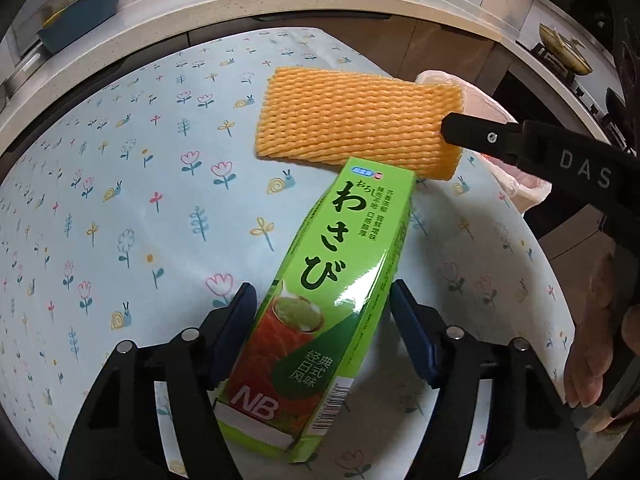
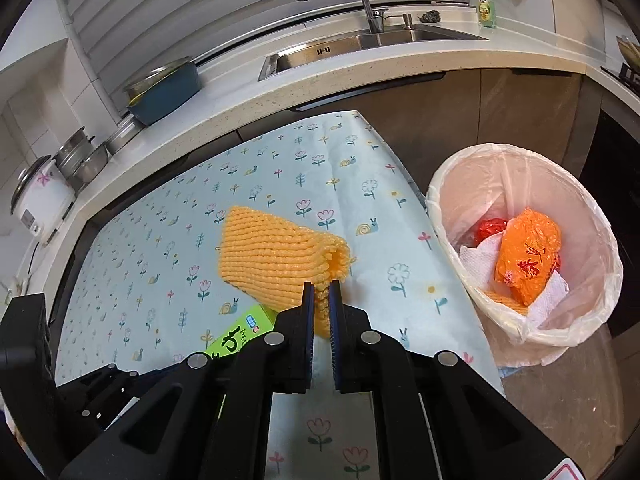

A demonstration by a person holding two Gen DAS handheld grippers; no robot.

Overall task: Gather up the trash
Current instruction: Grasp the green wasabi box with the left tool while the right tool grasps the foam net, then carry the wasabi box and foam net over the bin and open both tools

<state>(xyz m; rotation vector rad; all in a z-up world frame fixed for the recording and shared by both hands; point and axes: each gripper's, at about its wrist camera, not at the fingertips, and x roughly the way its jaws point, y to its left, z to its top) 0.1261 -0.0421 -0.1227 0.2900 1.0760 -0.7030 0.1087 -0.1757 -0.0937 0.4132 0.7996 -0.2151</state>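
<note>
A green wasabi box [image 1: 332, 264] lies on the flowered tablecloth [image 1: 120, 200]. Its lower half sits between the jaws of my left gripper [image 1: 322, 292]; the jaws stand open, with a thin gap showing on the right side. Just beyond the box's far end is an orange foam fruit net [image 1: 344, 124]. My right gripper [image 2: 320, 300] is shut on the net's [image 2: 272, 256] near end and holds it a little above the cloth. In the left wrist view, that gripper's black finger [image 1: 472, 136] reaches in from the right. A corner of the box [image 2: 240, 336] shows beneath the net.
A waste bin with a pale liner [image 2: 440, 188] stands off the table's right edge, holding orange and red bags and paper. A counter behind carries a sink [image 2: 360, 44], a blue dish [image 2: 168, 92], a rice cooker [image 2: 40, 196] and a soap bottle [image 2: 486, 4]. A hand [image 1: 600, 340] is at right.
</note>
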